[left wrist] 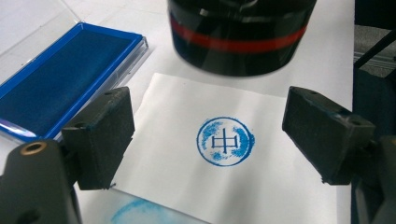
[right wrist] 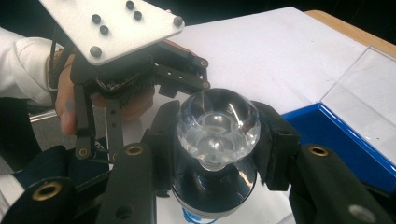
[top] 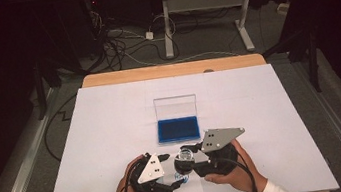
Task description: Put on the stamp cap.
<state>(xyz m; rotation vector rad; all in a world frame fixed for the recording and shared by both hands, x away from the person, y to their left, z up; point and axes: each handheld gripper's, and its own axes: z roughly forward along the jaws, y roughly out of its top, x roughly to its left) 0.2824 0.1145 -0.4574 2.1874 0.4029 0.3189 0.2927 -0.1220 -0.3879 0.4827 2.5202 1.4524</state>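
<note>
The right gripper [right wrist: 217, 140] clamped the stamp [right wrist: 215, 154] (rigid, slick knob) at its waist; the left gripper [left wrist: 210, 135], at nine o'clock, gaped.

From above my side of the table [top: 110, 109] I look forward and down, well back from its near edge. My left gripper view sits close over the stamped paper slip [left wrist: 224, 163], facing the ink pad [left wrist: 60, 79]. My right gripper view looks closely along its jaws at the stamp [right wrist: 217, 140]. All three share the stamp and ink pad.
</note>
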